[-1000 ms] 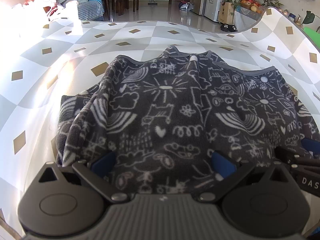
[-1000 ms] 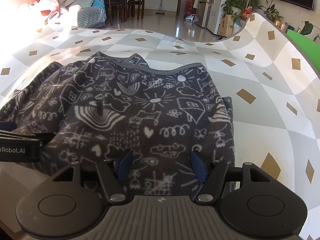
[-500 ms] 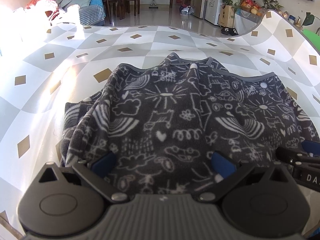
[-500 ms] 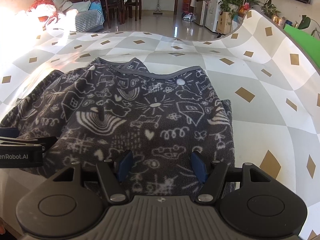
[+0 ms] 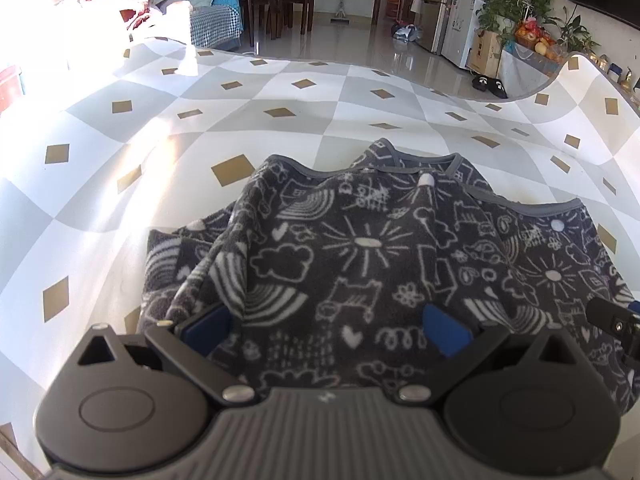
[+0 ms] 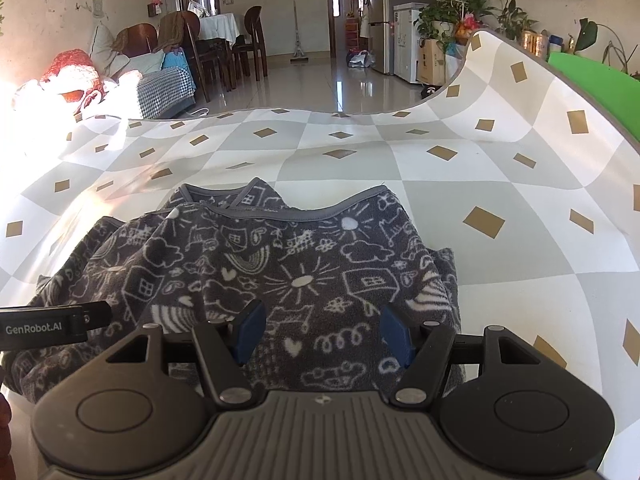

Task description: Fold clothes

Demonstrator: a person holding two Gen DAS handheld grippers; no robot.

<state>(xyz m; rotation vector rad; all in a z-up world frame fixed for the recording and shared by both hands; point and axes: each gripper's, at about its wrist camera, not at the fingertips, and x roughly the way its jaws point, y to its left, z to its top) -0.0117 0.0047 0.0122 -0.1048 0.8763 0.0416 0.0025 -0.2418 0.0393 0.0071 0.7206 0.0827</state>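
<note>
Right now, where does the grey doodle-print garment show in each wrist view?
Left wrist: garment fills centre and lower right, behind the left gripper.
Right wrist: garment fills centre and lower left.
Shared landmark: white fridge, in the room behind, upper right.

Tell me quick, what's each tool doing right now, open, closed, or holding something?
Left tool: open, above the dark patterned fleece garment, not gripping it.
Right tool: open, over the same garment, holding nothing.
</note>
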